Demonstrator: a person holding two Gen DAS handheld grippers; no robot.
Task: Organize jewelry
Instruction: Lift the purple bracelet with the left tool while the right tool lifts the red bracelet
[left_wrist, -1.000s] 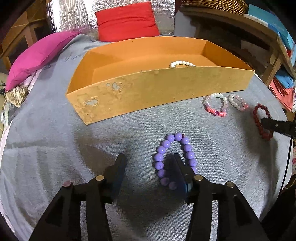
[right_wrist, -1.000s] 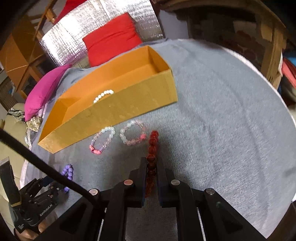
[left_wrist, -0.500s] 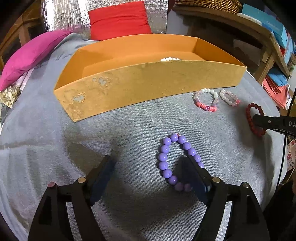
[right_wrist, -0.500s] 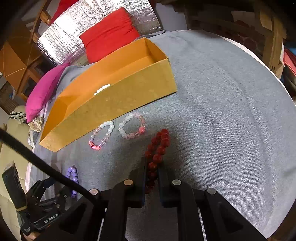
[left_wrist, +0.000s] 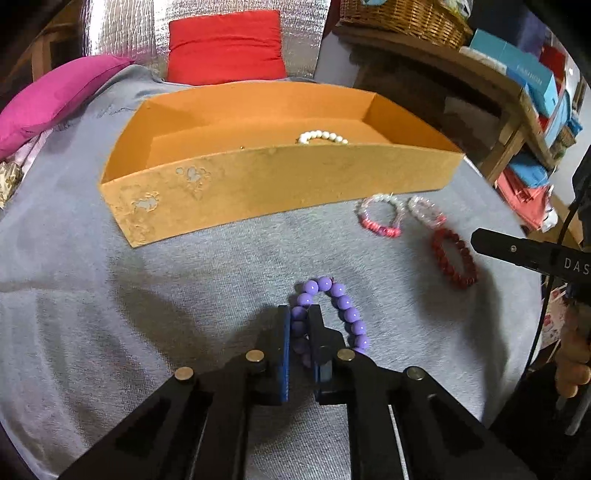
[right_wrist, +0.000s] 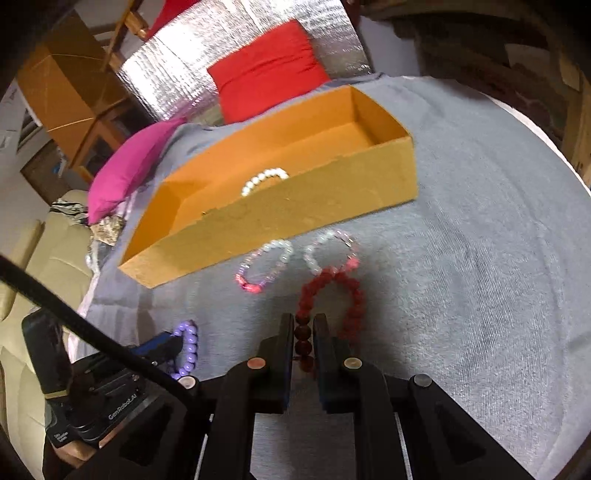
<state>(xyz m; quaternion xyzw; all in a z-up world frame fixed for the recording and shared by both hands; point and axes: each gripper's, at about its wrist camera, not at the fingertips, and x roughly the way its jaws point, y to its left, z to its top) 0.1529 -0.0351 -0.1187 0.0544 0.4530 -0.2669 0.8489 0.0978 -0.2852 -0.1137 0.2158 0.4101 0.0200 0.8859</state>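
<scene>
left gripper (left_wrist: 300, 325): fingers pressed together on the near-left arc of the purple bracelet (left_wrist: 341, 306); the rest of the loop lay on the grey cloth (left_wrist: 110, 295).
right gripper (right_wrist: 303, 334): pinched the near-left arc of the dark red bracelet (right_wrist: 332, 288); its far side touched a clear-pink bracelet (right_wrist: 328, 247).
target: orange box (left_wrist: 280, 184), open top, white bead bracelet (left_wrist: 323, 136) inside near its front wall.
step done well, judged: lift each loop straight up, clear the front wall, release over bare box floor.
edges: second pink bracelet (right_wrist: 264, 267) sat just before the box front.
room: cloth right of the box was open; left of the purple one too.
</scene>
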